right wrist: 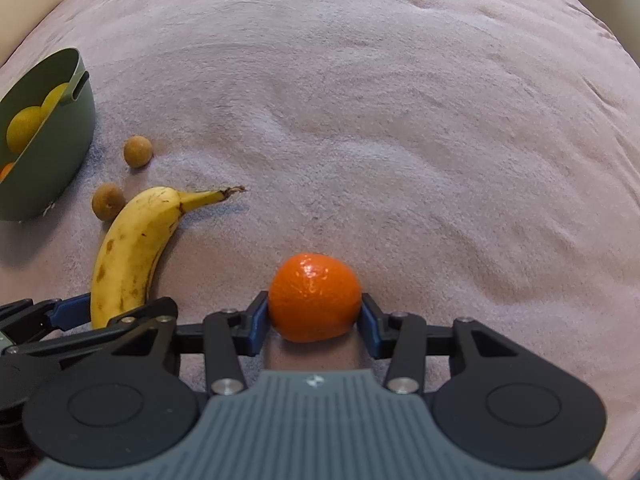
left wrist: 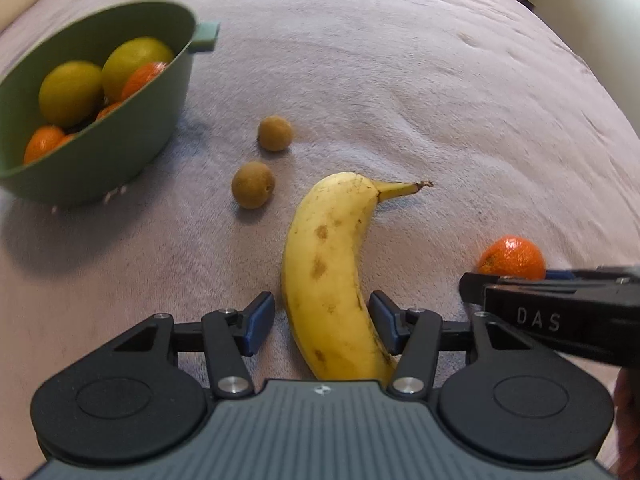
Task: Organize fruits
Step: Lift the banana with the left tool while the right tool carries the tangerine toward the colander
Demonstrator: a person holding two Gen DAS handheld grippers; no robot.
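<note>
Green bowl [left wrist: 132, 152] holds lemons [left wrist: 70, 92] and mandarins [left wrist: 42, 142]; left tool [left wrist: 322, 326] spread around banana [left wrist: 328, 264], right tool [right wrist: 315, 322] pinching mandarin [right wrist: 314, 296].

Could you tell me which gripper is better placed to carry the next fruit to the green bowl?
Probably the right gripper: its pads already press both sides of the tangerine. The left gripper only straddles the banana, with a gap at one pad, though it sits nearer the green bowl.

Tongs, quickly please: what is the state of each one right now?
Left tongs: open, around the banana, one pad clearly off it.
Right tongs: closed on the orange.
</note>
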